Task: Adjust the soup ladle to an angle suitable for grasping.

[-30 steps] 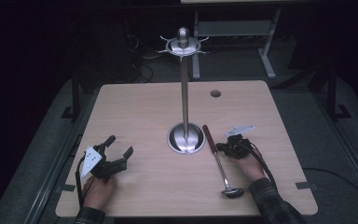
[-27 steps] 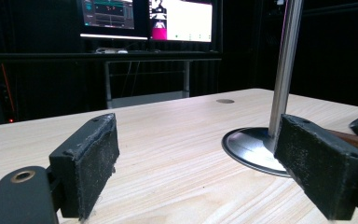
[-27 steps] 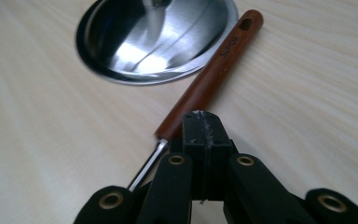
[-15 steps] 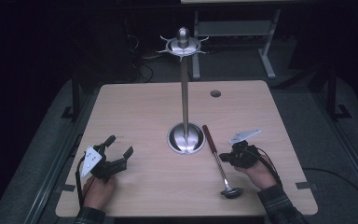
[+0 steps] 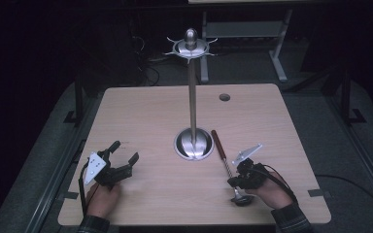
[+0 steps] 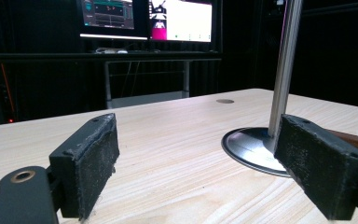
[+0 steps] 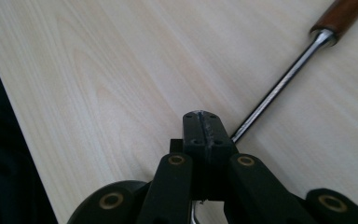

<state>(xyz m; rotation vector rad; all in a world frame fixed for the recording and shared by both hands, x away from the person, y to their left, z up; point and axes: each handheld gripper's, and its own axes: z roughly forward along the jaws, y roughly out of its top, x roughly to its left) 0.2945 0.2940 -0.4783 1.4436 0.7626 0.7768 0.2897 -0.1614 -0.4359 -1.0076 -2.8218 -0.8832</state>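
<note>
A ladle (image 5: 222,150) lies flat on the wooden table (image 5: 145,116), right of the stand. Its brown wooden handle (image 7: 345,11) points away from me, its bowl (image 5: 242,198) toward the near edge. My right gripper (image 5: 231,182) hovers low over the steel shaft (image 7: 279,88) close to the bowl. It is shut, with the pads pressed flush (image 7: 204,122), and the shaft runs underneath them. The tall steel stand (image 5: 193,107) with a round base (image 6: 251,149) rises mid-table. My left gripper (image 5: 125,151) rests open at the near left, nothing between its jaws (image 6: 196,158).
A small round hole (image 5: 225,97) sits near the table's far right edge. The stand's hooked top ring (image 5: 190,47) spreads high above the table. Lit monitors (image 6: 144,18) and a desk frame stand beyond the far edge. The table's near edge (image 7: 23,140) lies close to my right gripper.
My right gripper has slid toward me along the ladle's shaft, from near the handle to close to the bowl. The ladle and my left gripper have stayed put.
</note>
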